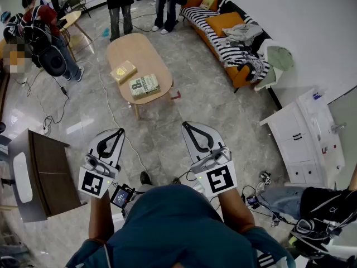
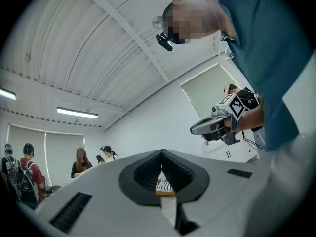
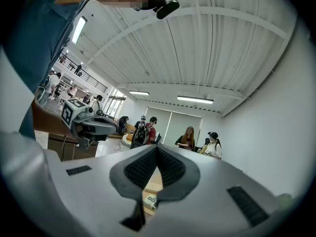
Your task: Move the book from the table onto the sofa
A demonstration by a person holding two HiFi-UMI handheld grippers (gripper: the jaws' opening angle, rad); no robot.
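Two books lie on the oval wooden coffee table: a greenish one near its front edge and a tan one to its left. The orange sofa, with a striped blanket and cushions, stands along the right wall. Both grippers hang level over the floor, well short of the table. My left gripper is shut and holds nothing; so is my right gripper. In the left gripper view the closed jaws frame a sliver of a book. The right gripper view shows its shut jaws.
Two people stand beyond the table, and another person is at the left by a small table. A dark cabinet stands close on my left, a white cabinet on the right. Cables trail over the tiled floor.
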